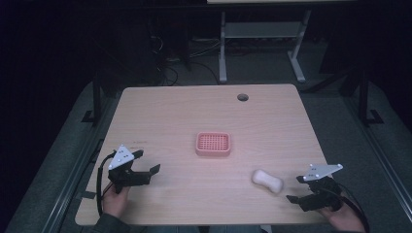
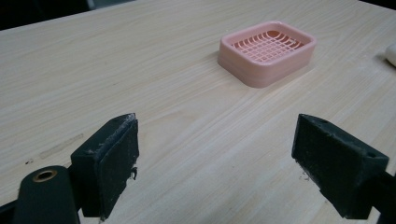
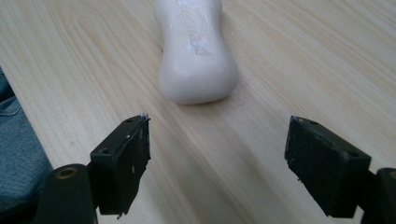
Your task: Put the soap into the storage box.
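The left gripper and right gripper both gape wide, holding nothing. A white soap bar lies just ahead of the right one; a pink soap dish sits mid-table.

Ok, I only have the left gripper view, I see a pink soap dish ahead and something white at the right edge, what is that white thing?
Observer: A white bar of soap, lying on the table just ahead of the right claw.
Operator: Is that claw holding it?
Observer: No. Its jaws stand open, short of the bar.
Operator: Anything inside the dish?
Observer: From the high view, the soap dish is empty, sitting mid-table.
Operator: Where's the soap relative to the dish?
Observer: Nearer the person and toward their right, apart from the dish.
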Demonstrator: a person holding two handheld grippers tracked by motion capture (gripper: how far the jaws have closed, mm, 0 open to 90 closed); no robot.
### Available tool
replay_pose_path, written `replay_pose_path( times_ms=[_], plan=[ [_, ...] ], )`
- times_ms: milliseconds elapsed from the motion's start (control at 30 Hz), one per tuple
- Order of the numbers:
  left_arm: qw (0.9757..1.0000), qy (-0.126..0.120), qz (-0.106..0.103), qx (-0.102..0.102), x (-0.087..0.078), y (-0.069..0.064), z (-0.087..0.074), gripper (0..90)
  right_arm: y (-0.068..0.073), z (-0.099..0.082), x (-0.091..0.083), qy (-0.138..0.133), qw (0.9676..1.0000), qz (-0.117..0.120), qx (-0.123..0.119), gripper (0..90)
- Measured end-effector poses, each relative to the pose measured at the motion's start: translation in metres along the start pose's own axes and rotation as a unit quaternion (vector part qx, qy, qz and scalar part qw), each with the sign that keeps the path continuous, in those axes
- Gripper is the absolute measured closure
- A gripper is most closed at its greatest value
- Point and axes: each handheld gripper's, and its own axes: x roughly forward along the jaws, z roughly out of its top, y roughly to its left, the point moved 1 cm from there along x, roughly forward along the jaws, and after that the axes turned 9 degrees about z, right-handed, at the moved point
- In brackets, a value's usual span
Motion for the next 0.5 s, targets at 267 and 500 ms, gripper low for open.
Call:
replay_pose_path(
  times_ms=[267,500],
  plan=[
    [1.0000,0.005,0.000,0.000,0.001,-0.001,-0.001,14.6,0.000,0.014,0.002,0.010,0.9999,0.001,-0.012,21.6],
    [0.9999,0.008,0.001,0.007,0.002,-0.001,-0.001,14.6,0.000,0.026,0.008,0.025,0.9995,0.003,-0.021,21.6]
  ],
)
